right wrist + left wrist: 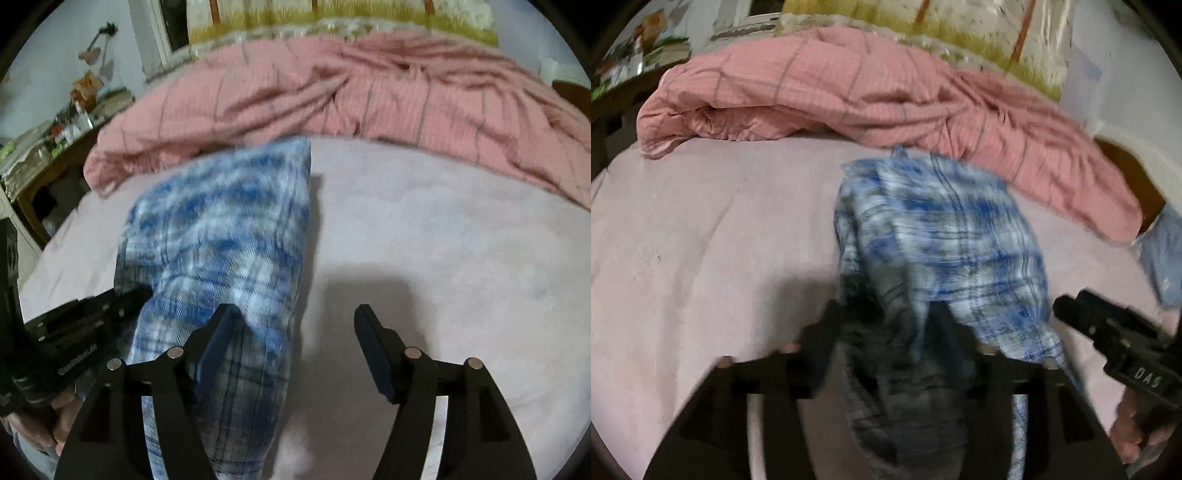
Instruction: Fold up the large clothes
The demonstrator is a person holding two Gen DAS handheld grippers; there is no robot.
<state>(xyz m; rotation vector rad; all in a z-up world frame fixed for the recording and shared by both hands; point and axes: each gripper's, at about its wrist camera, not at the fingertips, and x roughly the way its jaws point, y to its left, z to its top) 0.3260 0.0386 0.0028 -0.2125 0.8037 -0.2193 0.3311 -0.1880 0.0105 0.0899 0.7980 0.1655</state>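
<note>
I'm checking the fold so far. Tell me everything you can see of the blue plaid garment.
The blue plaid garment is soft woven cloth, checked blue, white and grey, bunched into a long, motion-blurred bundle. It lies lengthwise on the pale pink bed sheet, its far end close to the pink quilt. The left tongs look shut on its near end; the right tongs stand open, one finger over the cloth.

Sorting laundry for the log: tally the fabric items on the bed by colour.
Blue: 1, the blue-and-white plaid shirt, its near end between the left gripper fingers.
Salmon pink: 1, the rumpled checked quilt.
Pale pink: 1, the sheet covering the bed.
Total: 3
</note>
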